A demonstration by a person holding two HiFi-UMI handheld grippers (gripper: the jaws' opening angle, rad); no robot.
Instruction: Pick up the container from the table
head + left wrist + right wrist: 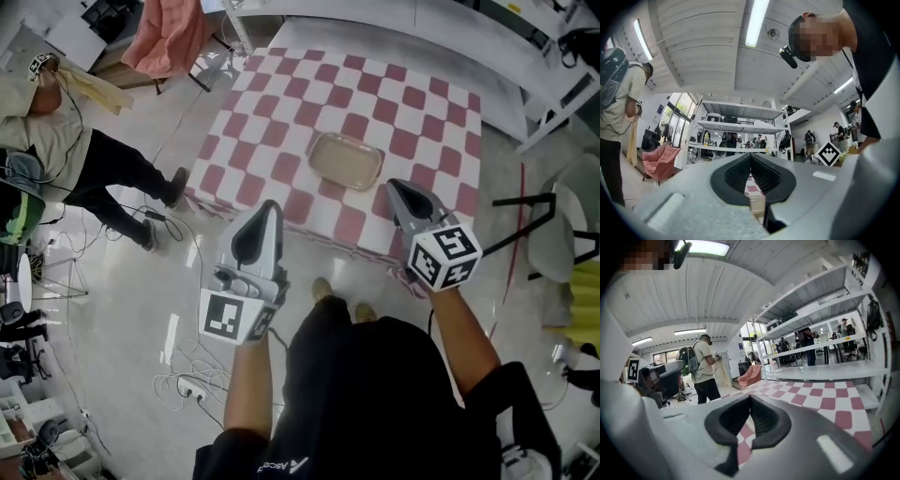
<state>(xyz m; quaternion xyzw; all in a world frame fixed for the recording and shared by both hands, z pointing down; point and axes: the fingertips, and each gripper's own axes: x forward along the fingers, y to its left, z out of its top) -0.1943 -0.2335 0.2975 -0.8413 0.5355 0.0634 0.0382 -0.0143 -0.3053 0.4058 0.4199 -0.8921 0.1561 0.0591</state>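
Note:
A shallow, pale beige container (345,159) lies on the table (281,122), which is covered by a red-and-white checked cloth. It sits near the table's front edge in the head view. My left gripper (273,206) hovers over the floor, just short of that edge and to the left of the container. Its jaws are shut with nothing in them (750,157). My right gripper (393,185) reaches over the front edge, close to the container's right end but apart from it. It is shut and empty too (750,399). Neither gripper view shows the container.
A person (66,150) stands on the floor to the left. A pink chair (169,37) is at the back left and cables (187,375) lie on the floor. A white chair (553,234) stands to the right of the table. White tables (394,19) line the back.

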